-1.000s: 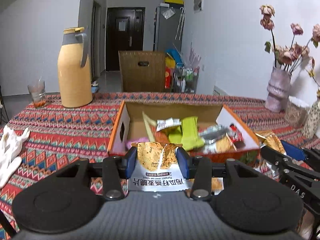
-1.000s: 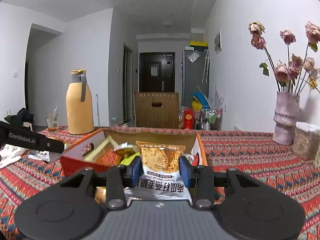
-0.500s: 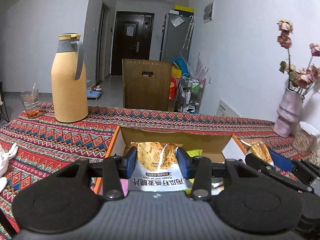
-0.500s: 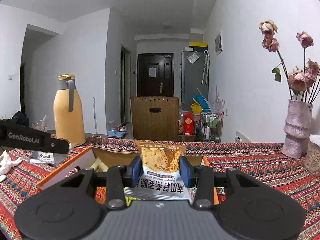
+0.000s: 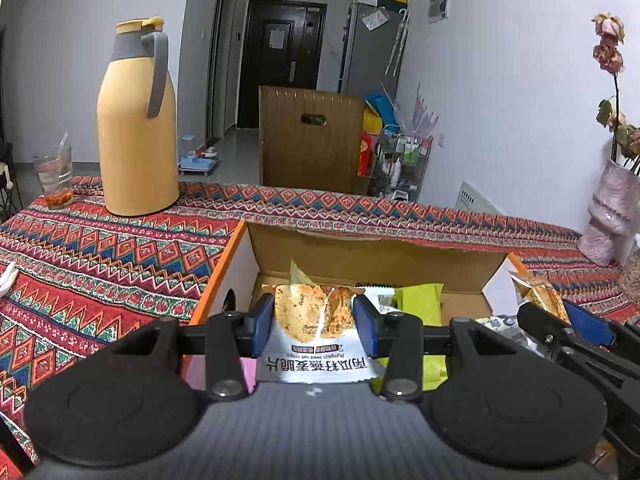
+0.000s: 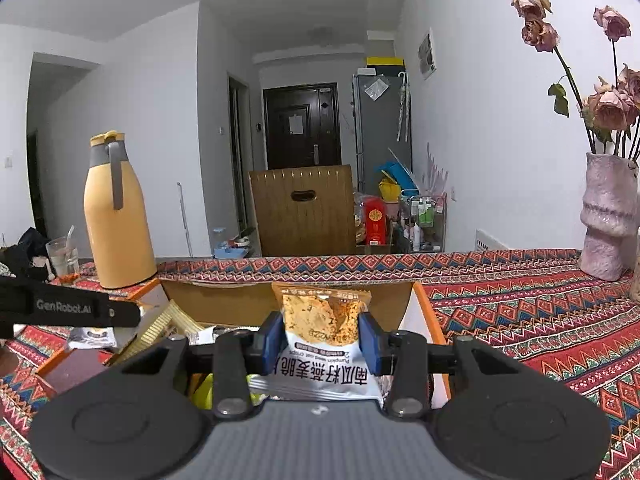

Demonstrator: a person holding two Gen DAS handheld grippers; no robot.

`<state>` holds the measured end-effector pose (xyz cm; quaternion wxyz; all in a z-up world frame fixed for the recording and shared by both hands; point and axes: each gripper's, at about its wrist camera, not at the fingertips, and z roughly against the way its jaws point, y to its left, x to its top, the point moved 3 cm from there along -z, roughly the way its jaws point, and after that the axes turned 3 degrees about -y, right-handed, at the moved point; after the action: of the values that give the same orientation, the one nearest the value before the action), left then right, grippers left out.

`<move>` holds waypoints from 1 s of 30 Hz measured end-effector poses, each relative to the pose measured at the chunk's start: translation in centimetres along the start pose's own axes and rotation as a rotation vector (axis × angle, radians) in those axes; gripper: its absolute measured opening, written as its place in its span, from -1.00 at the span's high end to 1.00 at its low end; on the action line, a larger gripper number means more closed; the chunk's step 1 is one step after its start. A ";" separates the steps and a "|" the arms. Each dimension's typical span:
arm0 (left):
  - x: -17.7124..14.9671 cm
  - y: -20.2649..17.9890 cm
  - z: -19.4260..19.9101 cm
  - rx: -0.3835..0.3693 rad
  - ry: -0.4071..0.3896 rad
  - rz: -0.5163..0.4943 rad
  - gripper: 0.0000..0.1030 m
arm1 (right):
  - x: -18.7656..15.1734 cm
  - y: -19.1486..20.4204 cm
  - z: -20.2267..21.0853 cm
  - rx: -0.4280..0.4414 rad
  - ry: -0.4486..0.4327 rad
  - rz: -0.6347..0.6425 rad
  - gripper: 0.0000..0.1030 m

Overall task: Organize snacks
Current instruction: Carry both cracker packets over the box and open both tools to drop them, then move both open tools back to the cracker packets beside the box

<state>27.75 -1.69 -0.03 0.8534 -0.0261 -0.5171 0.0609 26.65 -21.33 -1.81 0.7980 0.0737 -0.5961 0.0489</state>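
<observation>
Left wrist view: crisp packet clamped between left claw pads.

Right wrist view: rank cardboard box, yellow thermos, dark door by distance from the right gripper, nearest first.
From the right gripper, which holds a snack packet:
1. Cardboard box, just ahead and below, on the table.
2. Yellow thermos, farther back on the left, at the table's far edge.
3. Dark door, beyond the table, at the hallway's end.

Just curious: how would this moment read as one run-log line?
left hand-held gripper: shut on crisp packet | right hand-held gripper: shut on second crisp packet | both over snack box
</observation>
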 end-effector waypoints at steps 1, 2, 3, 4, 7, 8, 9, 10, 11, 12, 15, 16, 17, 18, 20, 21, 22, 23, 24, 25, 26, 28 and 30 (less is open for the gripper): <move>-0.1 -0.1 0.0 -0.001 0.003 -0.002 0.15 | -0.1 0.1 -0.1 0.003 0.008 -0.003 0.22; -0.2 -0.1 -0.1 -0.002 0.006 -0.004 0.15 | -0.2 0.1 -0.1 0.004 0.014 -0.004 0.22; -0.3 -0.1 -0.1 -0.001 0.008 -0.006 0.14 | -0.3 0.2 -0.1 0.002 0.016 -0.002 0.22; -0.4 0.0 0.0 -0.004 0.008 -0.004 0.14 | -0.4 0.3 -0.1 0.000 0.019 0.000 0.22; -0.4 0.2 0.4 -0.010 -0.003 0.005 -0.14 | -0.5 0.3 -0.1 0.000 0.036 -0.007 0.16; -0.4 0.2 0.5 -0.011 -0.008 0.008 -0.28 | -0.5 0.2 -0.1 -0.004 0.040 -0.013 0.15; -0.3 0.3 0.7 -0.002 -0.018 0.010 -0.59 | -0.5 0.2 -0.1 -0.008 0.040 -0.016 0.12; -0.2 0.4 0.8 0.010 -0.032 0.008 -0.74 | -0.5 0.1 -0.1 -0.006 0.043 -0.021 -0.04; -0.2 0.4 1.0 0.014 -0.042 0.006 -0.78 | -0.5 0.0 -0.1 -0.007 0.043 -0.029 -0.31; -0.2 0.5 1.1 0.013 -0.043 0.007 -0.93 | -0.5 -0.2 0.1 -0.011 0.039 -0.036 -0.45; -0.2 0.7 1.4 0.022 -0.051 0.024 -1.00 | -0.5 -0.5 0.5 -0.023 0.026 -0.051 -0.91; -0.2 0.8 1.4 0.020 -0.047 0.026 -1.00 | -0.6 -0.6 0.5 -0.026 0.024 -0.058 -1.00; -0.2 0.8 1.3 0.023 -0.041 0.031 -1.00 | -0.6 -0.7 0.6 -0.026 0.021 -0.063 -1.00; -0.3 0.9 1.2 0.026 -0.037 0.035 -1.00 | -0.5 -0.7 0.7 -0.025 0.021 -0.067 -1.00; -0.3 1.0 1.0 0.029 -0.028 0.037 -1.00 | -0.5 -0.8 0.8 -0.025 0.017 -0.070 -1.00; -0.3 1.0 1.0 0.032 -0.025 0.037 -1.00 | -0.5 -0.8 0.8 -0.026 0.016 -0.070 -1.00; -0.4 1.0 1.0 0.035 -0.023 0.037 -1.00 | -0.5 -0.8 0.8 -0.027 0.015 -0.071 -1.00; -0.4 1.0 1.0 0.035 -0.022 0.036 -1.00 | -0.4 -0.7 0.8 -0.028 0.013 -0.071 -1.00; -0.4 1.0 1.1 0.033 -0.023 0.036 -1.00 | -0.4 -0.8 0.8 -0.030 0.011 -0.072 -1.00; -0.3 1.0 1.2 0.031 -0.024 0.036 -1.00 | -0.3 -0.9 1.0 -0.032 0.009 -0.073 -1.00; -0.3 1.0 1.3 0.032 -0.026 0.035 -1.00 | -0.3 -0.9 1.0 -0.034 0.007 -0.074 -1.00; -0.4 0.9 1.5 0.029 -0.030 0.032 -1.00 | -0.2 -1.1 1.2 -0.038 0.002 -0.078 -1.00; -0.2 0.7 1.9 0.028 -0.032 0.031 -1.00 | 0.0 -1.1 1.4 -0.047 0.000 -0.079 -1.00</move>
<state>25.90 -1.01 0.56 0.8442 -0.0211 -0.5293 0.0816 25.53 -22.65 -1.44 0.8009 0.0782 -0.5936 0.0035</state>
